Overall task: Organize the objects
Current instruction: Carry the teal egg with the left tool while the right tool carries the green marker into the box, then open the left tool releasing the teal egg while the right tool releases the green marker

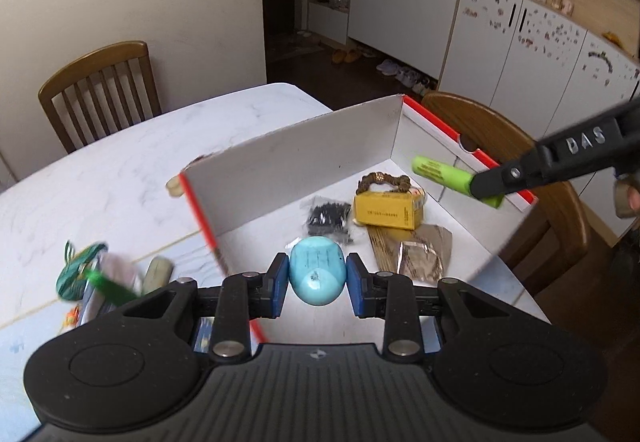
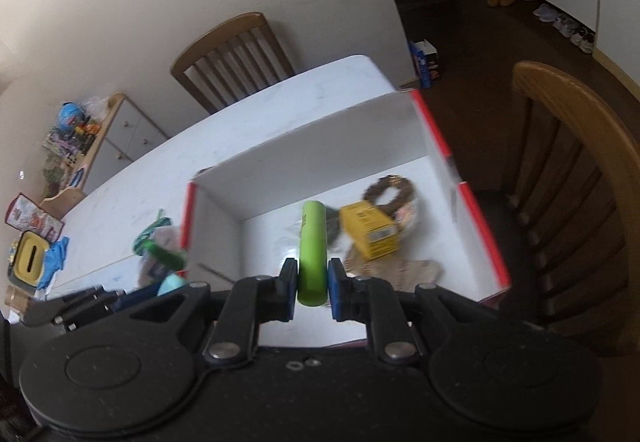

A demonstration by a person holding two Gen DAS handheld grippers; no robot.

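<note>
I note my left claw (image 1: 317,284) clamped on a blue egg-shaped object (image 1: 317,271) above the box (image 1: 288,162) on the desk (image 1: 120,170). At two o'clock, my right claw (image 2: 313,292) grips a green highlighter (image 2: 313,254) over the box's far side.

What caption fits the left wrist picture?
Left hand-held gripper holds a smooth blue egg-shaped object above the red-edged white cardboard box.

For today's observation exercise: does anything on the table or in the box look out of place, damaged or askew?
Mostly tidy. The box has a worn, ragged spot on its far wall's top edge near the left corner. Inside, a crumpled foil packet lies loose beside the yellow carton. A small heap of items lies unsorted on the table, left of the box.
</note>
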